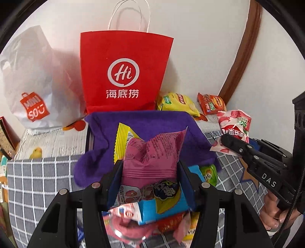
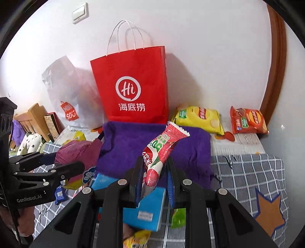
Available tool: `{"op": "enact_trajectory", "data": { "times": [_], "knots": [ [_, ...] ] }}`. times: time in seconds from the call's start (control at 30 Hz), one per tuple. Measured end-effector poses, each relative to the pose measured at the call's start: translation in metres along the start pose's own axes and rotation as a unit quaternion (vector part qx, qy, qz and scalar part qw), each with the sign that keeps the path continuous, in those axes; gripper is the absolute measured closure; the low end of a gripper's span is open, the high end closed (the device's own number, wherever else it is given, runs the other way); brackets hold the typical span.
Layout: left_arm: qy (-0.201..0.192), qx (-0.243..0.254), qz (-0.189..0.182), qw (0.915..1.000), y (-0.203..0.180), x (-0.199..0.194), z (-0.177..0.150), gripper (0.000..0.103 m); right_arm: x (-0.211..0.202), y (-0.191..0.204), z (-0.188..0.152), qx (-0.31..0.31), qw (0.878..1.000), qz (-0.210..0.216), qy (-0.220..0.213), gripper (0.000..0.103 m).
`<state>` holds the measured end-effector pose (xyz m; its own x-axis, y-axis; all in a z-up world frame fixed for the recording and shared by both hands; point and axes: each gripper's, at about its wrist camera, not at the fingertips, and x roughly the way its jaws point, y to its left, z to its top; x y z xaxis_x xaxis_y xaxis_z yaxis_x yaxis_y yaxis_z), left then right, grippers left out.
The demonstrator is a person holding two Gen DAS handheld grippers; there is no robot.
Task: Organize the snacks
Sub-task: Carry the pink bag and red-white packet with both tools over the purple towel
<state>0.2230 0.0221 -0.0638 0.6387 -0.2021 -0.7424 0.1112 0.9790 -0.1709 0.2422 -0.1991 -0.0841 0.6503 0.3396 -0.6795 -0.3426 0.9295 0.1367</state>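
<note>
The pink snack packet [image 1: 152,152], light and crinkly, is pinched low by the left hand-held gripper [image 1: 150,181], while the red-and-white sachet [image 2: 162,150] is clamped by the right hand-held gripper [image 2: 154,183].

Home bedroom, grey checked bedding [image 2: 247,171] near, wooden headboard [image 2: 32,118] far left, white wall with light switch [image 2: 80,13], shopping bags [image 1: 124,70] against it, brown door frame [image 2: 276,66] right.
</note>
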Motion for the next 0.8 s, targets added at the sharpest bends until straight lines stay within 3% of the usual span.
{"op": "enact_trajectory", "data": {
  "times": [0.53, 0.8],
  "knots": [
    [0.016, -0.006, 0.025, 0.9995, 0.029, 0.061, 0.047, 0.048, 0.078, -0.011, 0.050, -0.017, 1.000, 0.000, 0.013, 0.081],
    [0.030, -0.021, 0.025, 0.9990, 0.046, 0.097, 0.055, 0.048, 0.115, -0.025, 0.047, -0.011, 0.999, 0.004, 0.033, 0.081]
  ]
}}
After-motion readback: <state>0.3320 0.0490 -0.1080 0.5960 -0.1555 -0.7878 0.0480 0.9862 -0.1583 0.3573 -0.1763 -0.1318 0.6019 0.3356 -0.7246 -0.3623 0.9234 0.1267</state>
